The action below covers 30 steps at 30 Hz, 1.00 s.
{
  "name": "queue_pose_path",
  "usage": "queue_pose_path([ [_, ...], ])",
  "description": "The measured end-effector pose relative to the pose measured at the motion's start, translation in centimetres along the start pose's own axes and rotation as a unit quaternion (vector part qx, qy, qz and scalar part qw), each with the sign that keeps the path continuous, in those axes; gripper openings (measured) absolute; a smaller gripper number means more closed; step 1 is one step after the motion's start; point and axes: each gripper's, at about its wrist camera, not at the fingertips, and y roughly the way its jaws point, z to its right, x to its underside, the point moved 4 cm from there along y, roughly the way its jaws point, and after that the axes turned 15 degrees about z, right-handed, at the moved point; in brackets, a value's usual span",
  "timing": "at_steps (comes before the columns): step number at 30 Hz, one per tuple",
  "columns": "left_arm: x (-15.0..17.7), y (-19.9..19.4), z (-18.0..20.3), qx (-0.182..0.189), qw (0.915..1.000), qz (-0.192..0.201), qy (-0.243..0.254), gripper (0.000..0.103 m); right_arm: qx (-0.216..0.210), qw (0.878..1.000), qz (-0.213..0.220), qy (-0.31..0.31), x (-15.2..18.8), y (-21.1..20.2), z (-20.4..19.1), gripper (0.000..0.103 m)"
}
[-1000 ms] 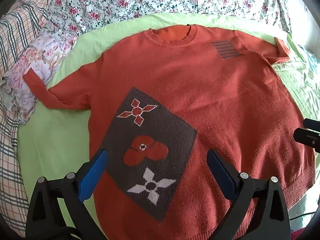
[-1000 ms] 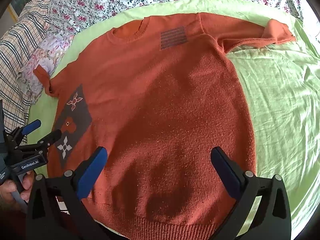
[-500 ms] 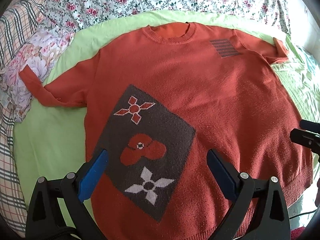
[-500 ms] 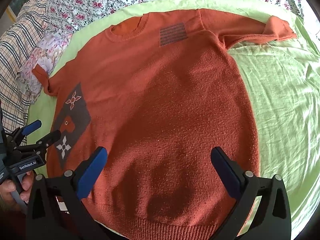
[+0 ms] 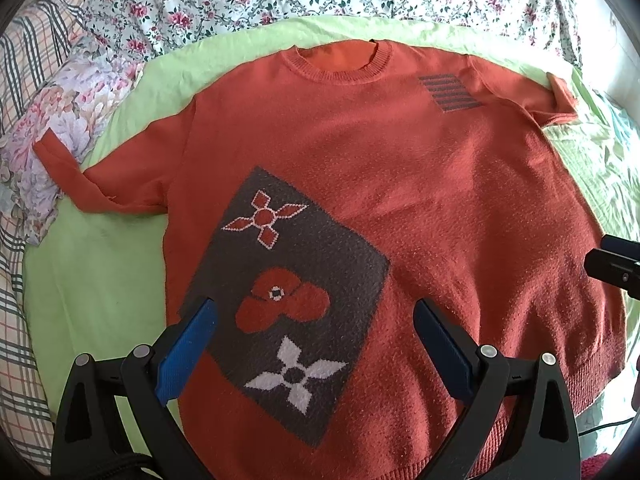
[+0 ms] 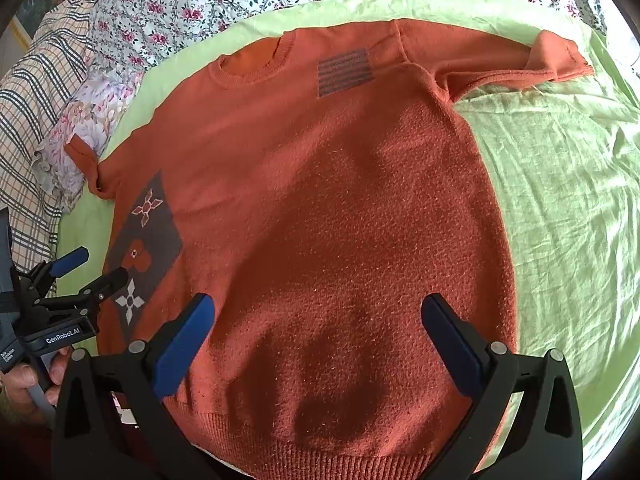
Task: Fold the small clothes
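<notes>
Sweater (image 5: 400,184) of rust-orange knit lies face up and spread flat on a green sheet (image 5: 92,280) over the bed, unfolded, directly ahead of and beneath both grippers. Over the last second the left gripper (image 5: 316,332) has drifted slightly to its left and lifted a little, so the grey flower patch (image 5: 288,300) now sits squarely between its spread blue fingers (image 5: 188,344) and more of the sheet shows on that side; the garment itself has not shifted. The right gripper (image 6: 320,328) has barely moved, hovering with its jaws wide apart above the ribbed hem (image 6: 328,448), touching nothing. Each sleeve (image 6: 496,60) is still out to its side, one cuff turned back. Judged from this, folding has not started: both tools appear to be lining up over the lower body for a first grasp.
</notes>
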Motion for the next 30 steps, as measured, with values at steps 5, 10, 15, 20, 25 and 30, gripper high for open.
queue_pose_path([
  [5, -0.2, 0.2, 0.2, 0.002, 1.0000, -0.001, -0.002, 0.099, -0.002, 1.000, 0.009, 0.002, -0.4, -0.1, 0.2, 0.103],
  [10, -0.4, 0.5, 0.4, 0.005, 1.0000, -0.001, -0.007, 0.099, 0.004, 1.000, 0.006, 0.001, -0.6, -0.1, 0.7, 0.103],
  [15, -0.6, 1.2, 0.3, 0.007, 0.9998, -0.009, -0.018, 0.099, 0.005, 1.000, 0.009, 0.006, -1.0, 0.0, 1.2, 0.103],
  [20, -1.1, 2.0, 0.2, 0.006, 0.9994, -0.017, -0.030, 0.099, 0.009, 1.000, 0.007, 0.015, -1.6, 0.1, 2.3, 0.103],
  [25, -1.8, 3.0, 0.2, 0.004, 0.9991, -0.018, -0.039, 0.099, 0.014, 0.999, 0.007, 0.034, -2.6, 0.1, 4.1, 0.103],
  [30, -2.8, 4.0, 0.4, 0.003, 0.9989, -0.017, -0.043, 0.099, 0.031, 0.998, 0.015, 0.056, -4.1, -0.1, 7.4, 0.103],
])
